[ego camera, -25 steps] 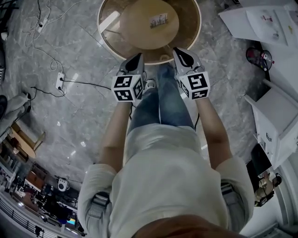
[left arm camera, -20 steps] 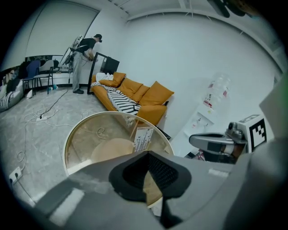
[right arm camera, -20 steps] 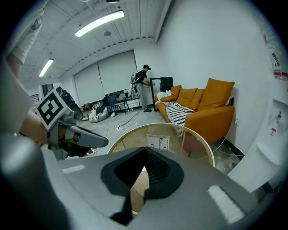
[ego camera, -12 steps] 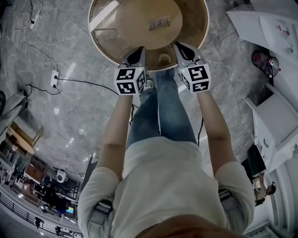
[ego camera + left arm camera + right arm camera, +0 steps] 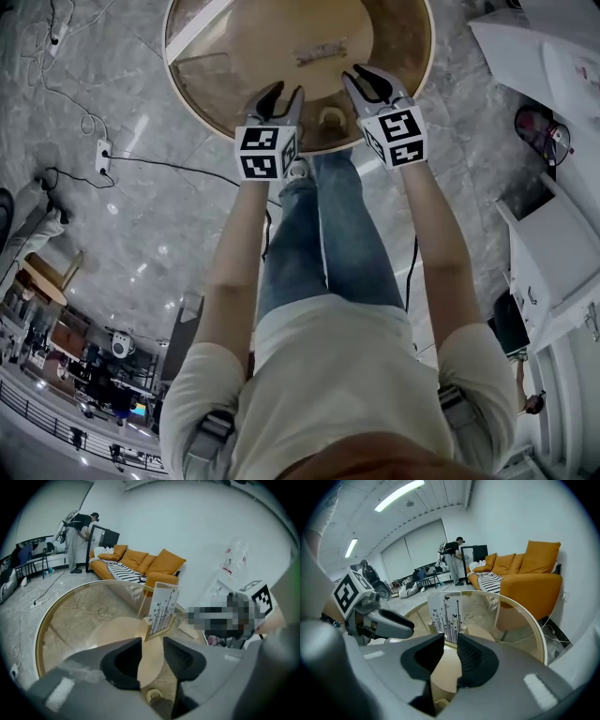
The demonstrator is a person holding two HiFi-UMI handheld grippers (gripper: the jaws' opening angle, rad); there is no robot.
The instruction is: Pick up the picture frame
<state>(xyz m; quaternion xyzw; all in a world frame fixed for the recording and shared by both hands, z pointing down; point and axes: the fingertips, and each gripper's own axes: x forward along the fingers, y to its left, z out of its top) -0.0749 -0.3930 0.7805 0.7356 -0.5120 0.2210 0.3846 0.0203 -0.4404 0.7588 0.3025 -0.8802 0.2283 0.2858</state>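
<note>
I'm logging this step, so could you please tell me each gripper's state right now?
Left gripper: open, jaws just opened, nothing between them.
Right gripper: open, jaws just opened, empty; the white butterfly-print picture frame stands ahead, untouched.

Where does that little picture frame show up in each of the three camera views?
Head view: picture frame, top centre, seen from above as a thin strip.
Left gripper view: frame near the middle, upright.
Right gripper view: frame near the middle, upright.
Shared landmark: the round glass table under it.
</note>
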